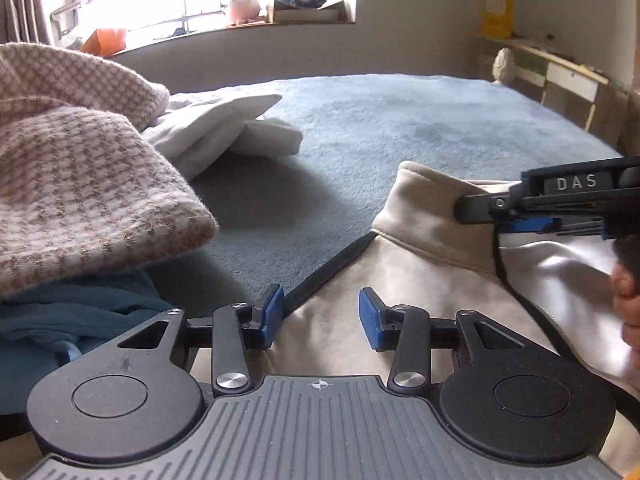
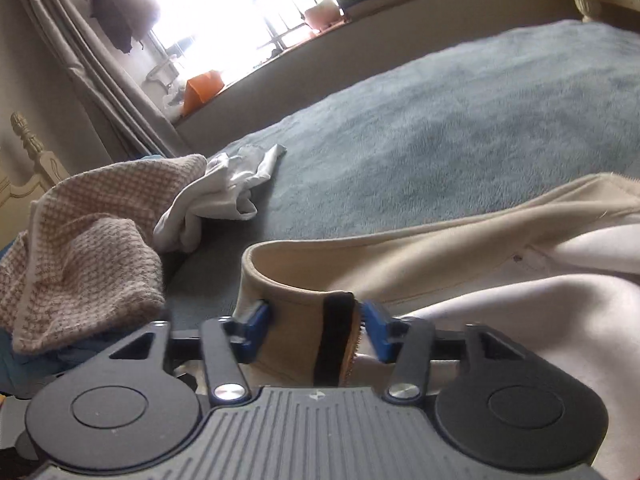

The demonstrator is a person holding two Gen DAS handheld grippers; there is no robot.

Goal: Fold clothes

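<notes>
A beige jacket point(image 1: 420, 272) with a black zipper edge and a pale lining lies on the blue-grey bed cover point(image 1: 400, 120). My left gripper point(image 1: 321, 318) is open just above the jacket's front. The fabric lies flat between its blue pads, and the black edge runs up to the left pad. My right gripper point(image 2: 316, 330) is shut on the jacket's stand-up collar point(image 2: 296, 320). One pad sits on the beige side and the other at the zipper teeth. In the left wrist view the right gripper point(image 1: 480, 212) reaches in from the right onto the collar.
A beige houndstooth knit point(image 1: 80, 184) is heaped on the left over a teal garment point(image 1: 60, 320). A white cloth point(image 1: 224, 128) lies crumpled behind them. A hand point(image 1: 628, 300) shows at the right edge. A window sill and wooden shelves point(image 1: 560, 72) stand beyond the bed.
</notes>
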